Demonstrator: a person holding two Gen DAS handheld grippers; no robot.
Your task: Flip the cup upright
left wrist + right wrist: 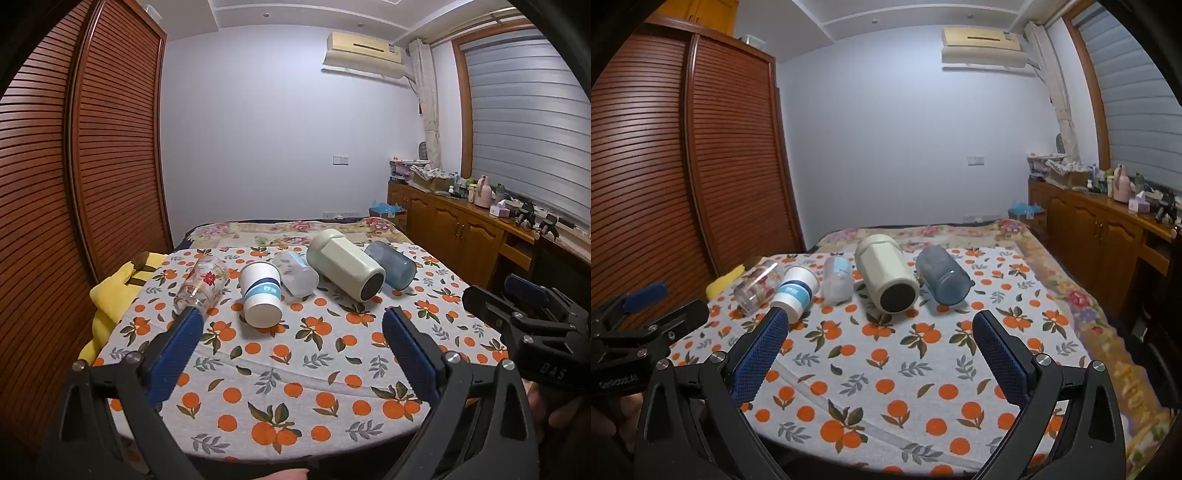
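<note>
Bare orange-print cloth lies open from 6 o'clock to centre. Five tipped cups bar 12 o'clock: glass, paper cup, clear cup, cream flask, blue cup.

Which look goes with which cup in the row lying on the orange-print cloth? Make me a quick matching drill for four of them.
Things:
1. glass
2. paper cup
3. flask
4. jar

Looks:
A. cream body, dark round base facing the camera
B. clear with red flower print, at the left end of the row
C. translucent blue, at the right end of the row
D. white with a blue band

All four lie on their sides on the cloth; both hand-held grippers are open and hold nothing.

Pairs: 1-B, 2-D, 3-A, 4-C
</note>
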